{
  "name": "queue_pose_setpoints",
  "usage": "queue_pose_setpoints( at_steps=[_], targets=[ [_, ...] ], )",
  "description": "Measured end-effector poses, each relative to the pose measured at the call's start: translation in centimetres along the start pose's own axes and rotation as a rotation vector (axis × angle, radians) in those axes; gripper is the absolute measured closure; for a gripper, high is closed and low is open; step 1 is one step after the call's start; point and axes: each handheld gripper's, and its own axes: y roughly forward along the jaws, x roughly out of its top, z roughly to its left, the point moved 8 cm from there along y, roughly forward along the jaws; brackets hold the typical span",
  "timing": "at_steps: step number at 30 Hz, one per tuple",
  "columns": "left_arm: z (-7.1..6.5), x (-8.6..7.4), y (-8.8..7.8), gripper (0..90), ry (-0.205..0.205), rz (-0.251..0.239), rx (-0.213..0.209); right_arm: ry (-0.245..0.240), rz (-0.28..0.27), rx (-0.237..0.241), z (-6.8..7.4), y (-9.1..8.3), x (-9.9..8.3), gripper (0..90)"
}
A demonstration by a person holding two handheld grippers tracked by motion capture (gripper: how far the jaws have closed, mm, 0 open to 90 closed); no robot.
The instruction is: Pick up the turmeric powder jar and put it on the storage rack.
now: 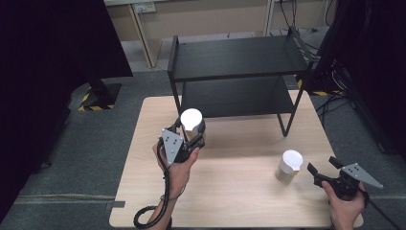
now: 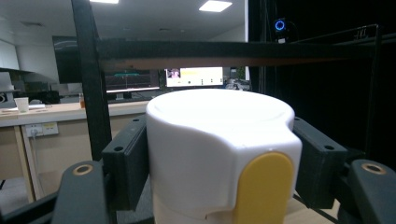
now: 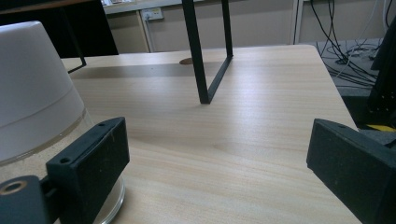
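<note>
White-lidded jars: two (image 1: 192,122) (image 1: 290,166), one black shelf (image 1: 238,58).

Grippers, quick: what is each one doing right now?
Left gripper: shut on the white-lidded jar, held in front of the black shelf.
Right gripper: open, holding nothing, beside the second jar on the table.

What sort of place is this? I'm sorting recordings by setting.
Probably an office or lab test area: a light wooden table on grey carpet, computer monitors on desks behind the black metal two-tier shelf, and loose cables on the floor.
</note>
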Motion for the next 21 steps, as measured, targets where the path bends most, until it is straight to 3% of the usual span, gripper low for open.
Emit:
queue_pose_setpoints(
  at_steps=[11,21],
  targets=[
    [-0.1,2.0,0.9,30.6,0.022,-0.033,0.005,0.001,-0.001,0.002,0.0,0.0,0.0,6.0],
    [0.1,3.5,1.7,30.6,0.018,-0.061,0.014,0.002,0.000,0.004,-0.1,0.0,0.0,6.0]
  ],
)
